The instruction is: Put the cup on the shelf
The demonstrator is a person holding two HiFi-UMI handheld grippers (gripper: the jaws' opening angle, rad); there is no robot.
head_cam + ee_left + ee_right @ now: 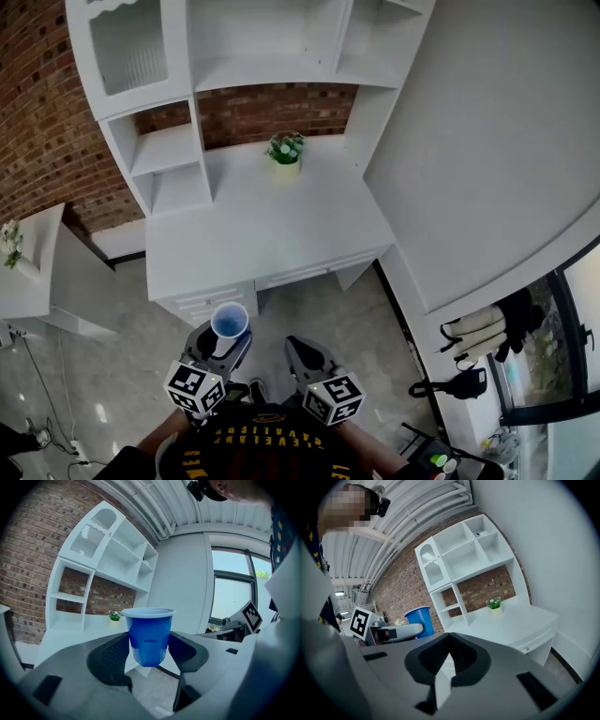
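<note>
Left gripper (223, 347) pinches the cup (149, 637) by its lower wall, upright, rim up; right gripper (449, 641) hangs beside it, jaws pressed together on nothing. Shelf (169, 148) lies ahead and higher, across the desk (262, 225); its open left bays sit nearer the cup-bearing arm.

- Left gripper (223, 345) sits low in the head view, near 7 o'clock, its jaws pointing toward 12 to 1 o'clock.
- Its jaws are closed against both sides of a blue cup (149, 637), which stands upright between them.
- Right gripper (306, 357) sits just beside it on the 3 o'clock side, pointing toward 11 to 12 o'clock.
- Its jaws meet at the tips with nothing between them.
- Both marker cubes lie close to the person's chest.
</note>
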